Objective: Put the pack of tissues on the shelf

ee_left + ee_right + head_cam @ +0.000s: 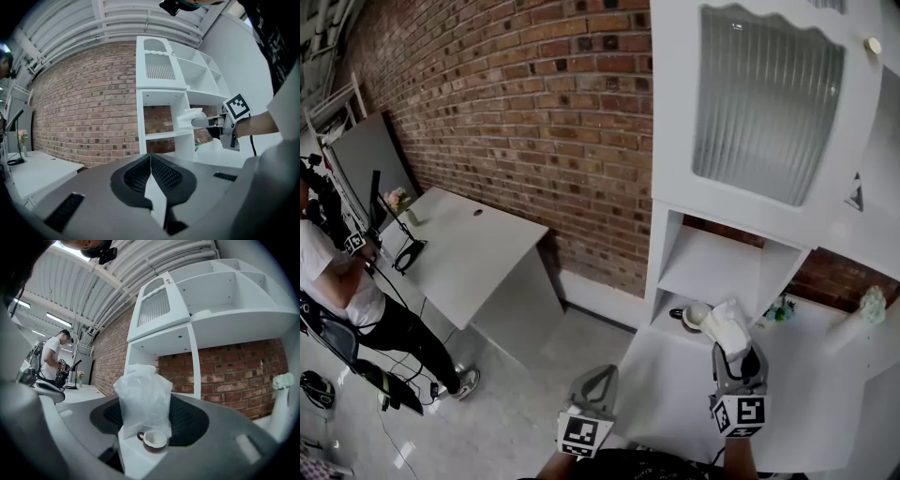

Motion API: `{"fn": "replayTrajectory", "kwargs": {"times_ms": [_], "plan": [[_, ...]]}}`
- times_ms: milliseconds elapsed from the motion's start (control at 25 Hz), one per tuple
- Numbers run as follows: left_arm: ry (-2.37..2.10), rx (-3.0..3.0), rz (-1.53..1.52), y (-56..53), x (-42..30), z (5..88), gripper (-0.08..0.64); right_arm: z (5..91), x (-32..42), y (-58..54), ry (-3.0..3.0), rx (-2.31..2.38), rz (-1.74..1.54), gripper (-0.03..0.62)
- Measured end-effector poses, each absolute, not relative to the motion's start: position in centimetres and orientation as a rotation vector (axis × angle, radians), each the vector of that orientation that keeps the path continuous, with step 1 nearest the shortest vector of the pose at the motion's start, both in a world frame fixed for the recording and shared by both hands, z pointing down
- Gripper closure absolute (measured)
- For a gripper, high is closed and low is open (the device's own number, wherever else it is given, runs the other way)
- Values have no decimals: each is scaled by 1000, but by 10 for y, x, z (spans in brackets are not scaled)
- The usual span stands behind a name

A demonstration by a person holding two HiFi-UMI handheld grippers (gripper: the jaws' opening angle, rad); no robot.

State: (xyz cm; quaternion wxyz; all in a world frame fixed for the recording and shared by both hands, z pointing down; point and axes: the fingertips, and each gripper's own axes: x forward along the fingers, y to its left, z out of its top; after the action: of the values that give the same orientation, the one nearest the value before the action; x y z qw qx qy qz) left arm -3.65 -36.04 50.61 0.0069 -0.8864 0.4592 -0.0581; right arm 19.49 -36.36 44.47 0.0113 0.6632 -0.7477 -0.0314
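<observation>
The right gripper (pixel 737 354) clamps the tissues (pixel 143 399), probably a light, soft, slippery-wrapped pack best pinched across its middle, up near the shelf (pixel 705 267), while the left gripper (pixel 602 375) hangs closed and empty.

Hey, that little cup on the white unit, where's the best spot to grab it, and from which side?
Probably the cup's round body, coming in level from the front with one jaw on each side of the wall. It stands upright, and its handle, sticking out leftward in the right gripper view, looks too small to pinch reliably.
</observation>
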Motion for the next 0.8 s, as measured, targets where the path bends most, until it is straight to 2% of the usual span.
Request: {"fn": "replayTrajectory", "kwargs": {"times_ms": [800], "plan": [[1482, -2756, -189, -378, -37, 509, 549, 434, 188, -418, -2355, 2029, -124, 351]]}}
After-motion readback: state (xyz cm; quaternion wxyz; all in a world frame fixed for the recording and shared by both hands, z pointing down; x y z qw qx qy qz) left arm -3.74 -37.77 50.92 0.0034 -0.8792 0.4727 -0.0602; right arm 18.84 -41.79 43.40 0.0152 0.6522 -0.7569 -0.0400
